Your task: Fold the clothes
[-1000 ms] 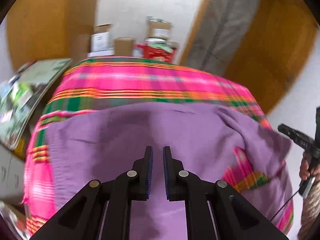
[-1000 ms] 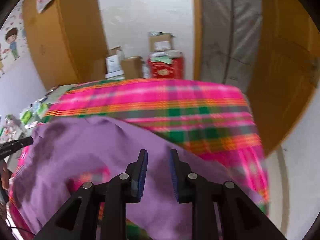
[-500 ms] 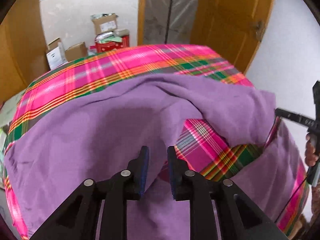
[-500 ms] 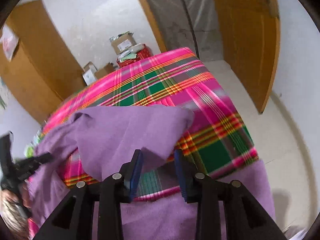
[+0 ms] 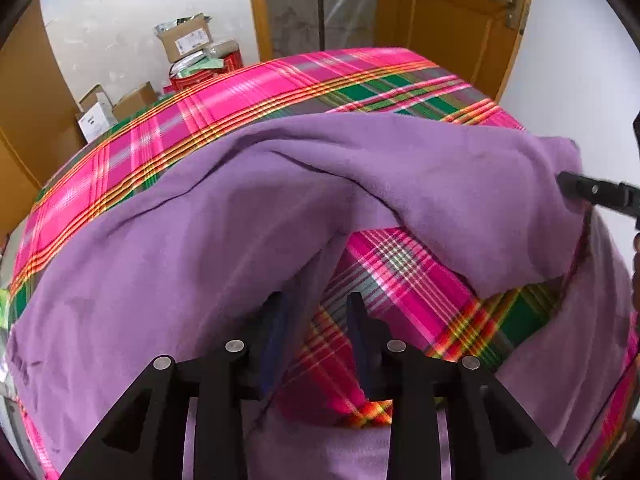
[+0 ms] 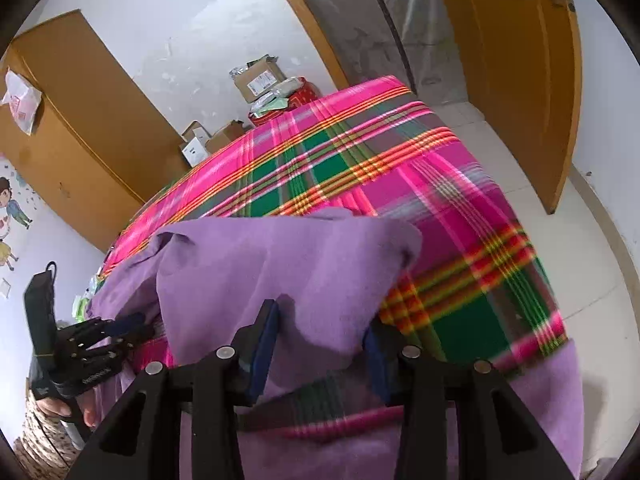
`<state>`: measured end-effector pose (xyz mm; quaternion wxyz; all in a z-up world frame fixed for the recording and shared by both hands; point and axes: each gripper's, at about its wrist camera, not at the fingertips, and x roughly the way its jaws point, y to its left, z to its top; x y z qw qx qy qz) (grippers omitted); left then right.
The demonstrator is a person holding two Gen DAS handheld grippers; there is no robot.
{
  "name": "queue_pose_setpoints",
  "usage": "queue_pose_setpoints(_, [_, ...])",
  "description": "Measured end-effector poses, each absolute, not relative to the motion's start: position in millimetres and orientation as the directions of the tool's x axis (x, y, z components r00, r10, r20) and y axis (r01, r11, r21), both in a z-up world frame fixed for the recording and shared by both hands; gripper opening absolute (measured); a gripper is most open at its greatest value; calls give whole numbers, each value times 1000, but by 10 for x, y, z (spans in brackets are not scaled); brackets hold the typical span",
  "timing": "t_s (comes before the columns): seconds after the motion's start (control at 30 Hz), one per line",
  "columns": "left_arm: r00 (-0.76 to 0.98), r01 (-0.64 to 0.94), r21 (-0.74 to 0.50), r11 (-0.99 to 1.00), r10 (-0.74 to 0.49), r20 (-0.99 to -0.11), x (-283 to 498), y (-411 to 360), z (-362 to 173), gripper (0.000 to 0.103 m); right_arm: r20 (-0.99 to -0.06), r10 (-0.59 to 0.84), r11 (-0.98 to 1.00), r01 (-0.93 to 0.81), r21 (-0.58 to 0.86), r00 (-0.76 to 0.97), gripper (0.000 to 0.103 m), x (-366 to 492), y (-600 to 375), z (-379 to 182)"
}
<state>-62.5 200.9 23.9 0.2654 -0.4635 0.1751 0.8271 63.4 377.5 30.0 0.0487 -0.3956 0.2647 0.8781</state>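
A purple garment (image 5: 200, 240) lies on a table covered with a pink and green plaid cloth (image 5: 280, 92). Its near part is folded forward, leaving a strip of plaid bare under the fold. My left gripper (image 5: 314, 308) is open at the fold's near edge, and fabric drapes over its left finger. My right gripper (image 6: 320, 320) is open too, with the folded purple garment (image 6: 280, 272) sagging loosely between its wide jaws. In the left wrist view the right gripper (image 5: 596, 192) shows at the garment's right end. In the right wrist view the left gripper (image 6: 108, 332) sits at the far left.
Cardboard boxes (image 5: 184, 40) and a red container (image 5: 208, 72) stand beyond the table's far edge. A wooden door (image 6: 520, 60) and tiled floor (image 6: 600, 260) lie to the right, a wooden wardrobe (image 6: 72, 128) to the left. A hand (image 6: 60, 408) holds the left gripper.
Both grippers carried the garment's edge forward over itself, making a fold that bares plaid beneath. The jaws of both then spread wider.
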Motion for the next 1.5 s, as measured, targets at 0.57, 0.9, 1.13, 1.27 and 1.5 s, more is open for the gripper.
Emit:
queue_pose_setpoints(0.57, [-428, -597, 4, -802, 315, -847, -691, 1931, 267, 5, -657, -4, -885, -304, 354, -754, 9, 437, 4023, 605])
queue_pose_setpoints(0.9, [-370, -642, -109, -759, 431, -823, -612, 1799, 427, 5, -662, 115, -897, -364, 251, -741, 9, 73, 4262, 780])
queue_pose_setpoints(1.13, [-322, -722, -113, -683, 475, -819, -358, 1765, 506, 4, -674, 156, -885, -405, 229, -722, 9, -115, 4406, 762])
queue_pose_setpoints(1.27, [-302, -757, -91, -647, 469, -830, -277, 1753, 499, 4, -685, 187, -879, -431, 203, -704, 9, -192, 4462, 746])
queue_pose_setpoints(1.5, [-257, -767, -136, -627, 495, -830, -266, 1714, 459, 4, -728, 267, -884, -461, 76, -632, 9, -454, 4411, 610])
